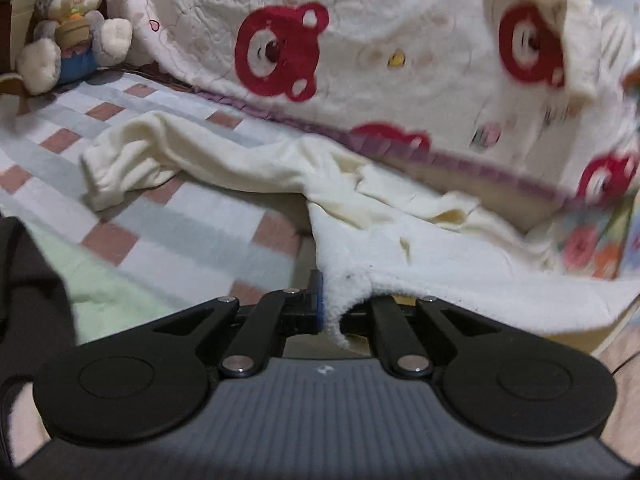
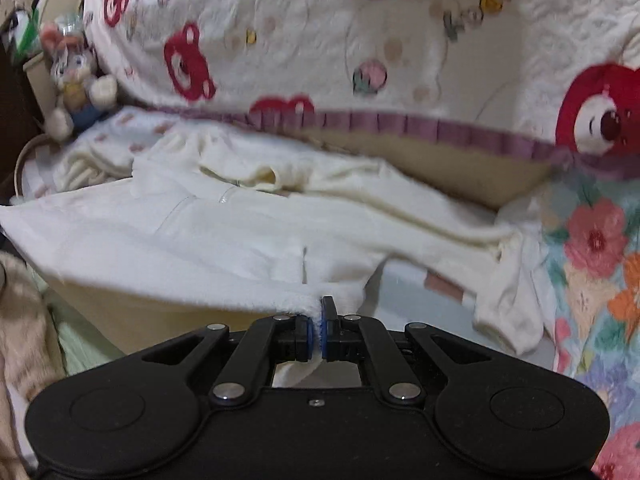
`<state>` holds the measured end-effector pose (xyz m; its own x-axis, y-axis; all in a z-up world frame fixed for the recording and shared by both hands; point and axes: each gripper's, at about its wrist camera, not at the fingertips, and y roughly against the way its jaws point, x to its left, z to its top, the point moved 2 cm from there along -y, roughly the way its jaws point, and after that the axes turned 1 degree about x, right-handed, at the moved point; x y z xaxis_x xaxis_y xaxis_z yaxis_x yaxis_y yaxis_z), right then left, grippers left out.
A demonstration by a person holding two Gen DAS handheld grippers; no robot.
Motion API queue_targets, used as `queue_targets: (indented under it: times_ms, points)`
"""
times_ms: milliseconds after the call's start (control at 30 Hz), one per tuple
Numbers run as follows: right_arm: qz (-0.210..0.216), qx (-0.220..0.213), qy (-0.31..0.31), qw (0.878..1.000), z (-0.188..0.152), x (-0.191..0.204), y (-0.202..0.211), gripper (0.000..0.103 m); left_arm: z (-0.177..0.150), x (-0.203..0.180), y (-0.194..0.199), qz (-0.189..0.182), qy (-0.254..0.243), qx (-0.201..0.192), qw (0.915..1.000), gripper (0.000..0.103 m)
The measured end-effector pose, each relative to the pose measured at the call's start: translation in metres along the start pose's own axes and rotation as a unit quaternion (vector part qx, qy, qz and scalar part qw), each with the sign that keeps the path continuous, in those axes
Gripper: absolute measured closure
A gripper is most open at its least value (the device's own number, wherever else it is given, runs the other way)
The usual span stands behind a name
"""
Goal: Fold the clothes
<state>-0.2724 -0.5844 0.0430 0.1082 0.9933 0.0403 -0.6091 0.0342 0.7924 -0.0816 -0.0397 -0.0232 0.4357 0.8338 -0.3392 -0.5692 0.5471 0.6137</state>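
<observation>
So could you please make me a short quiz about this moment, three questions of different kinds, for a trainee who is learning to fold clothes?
1. True or false: the left gripper is shut on the hem of the cream fleece garment.
2. Multiple choice: what sits in the far left corner of the bed? A) a folded towel B) a plush rabbit C) a shoe box
3. Fill in: the quilt behind the garment is printed with red ____ faces.

Key: 1 true; the right gripper is also shut on the hem. 2 B. 3 bear.
</observation>
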Motion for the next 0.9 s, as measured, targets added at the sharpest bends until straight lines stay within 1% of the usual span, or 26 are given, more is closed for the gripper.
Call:
queue_targets:
  times_ms: [33,100,200,233,300,333,400,467,500,600,700,800,867,900]
  points:
    - [0.005,0.001,-0.006,1.000,-0.005,-0.001,0.000,0.099,-0.003,0.001,0.000,-0.002,0.001,0.006,1.0000,0.099]
    - [0.009,-0.004,-0.007,1.000,-0.011,-0.001,0.005,0.100,-0.003,0.002,0.006,-0.002,0.006,0.002,1.0000,0.099]
    - [0.008,-0.011,-0.001,1.000,-0.016,0.003,0.011,0.100,-0.001,0.004,0.026,0.014,-0.007,-0.023,0.9996,0.099]
    - [0.017,-0.013,-0.003,1.000,-0.017,0.002,0.012,0.100,-0.003,0.008,0.026,0.015,0.004,-0.016,0.9998,0.098]
    - [0.025,-0.016,-0.014,0.999,-0.022,-0.003,0.010,0.100,-0.009,0.024,0.015,0.000,0.048,0.009,0.9988,0.098]
    - [0.034,-0.014,-0.022,0.999,-0.024,-0.005,0.006,0.100,-0.014,0.031,0.007,0.000,0.063,0.026,0.9977,0.097]
    - [0.059,-0.008,-0.048,0.997,-0.026,-0.010,-0.008,0.099,-0.025,0.040,-0.008,0.010,0.072,0.055,0.9959,0.095]
    - [0.082,0.011,-0.076,0.994,-0.026,-0.010,-0.026,0.099,-0.034,0.049,-0.022,0.020,0.100,0.082,0.9914,0.094]
    - [0.084,0.022,-0.079,0.993,-0.025,-0.009,-0.034,0.099,-0.036,0.051,-0.024,0.017,0.103,0.084,0.9910,0.094]
    - [0.083,0.050,-0.079,0.992,-0.017,-0.009,-0.057,0.099,-0.037,0.054,-0.029,0.020,0.097,0.087,0.9913,0.094]
    - [0.100,0.061,-0.127,0.985,-0.010,-0.024,-0.070,0.099,-0.040,0.053,-0.028,0.022,0.092,0.087,0.9917,0.094]
    - [0.135,0.057,-0.191,0.971,-0.013,-0.034,-0.068,0.098,-0.044,0.049,-0.031,0.030,0.079,0.089,0.9924,0.094]
    - [0.135,0.054,-0.197,0.969,-0.018,-0.032,-0.060,0.098,-0.043,0.044,-0.032,0.036,0.064,0.086,0.9936,0.094]
    - [0.132,0.056,-0.190,0.971,-0.020,-0.029,-0.057,0.098,-0.042,0.042,-0.031,0.037,0.054,0.083,0.9944,0.094]
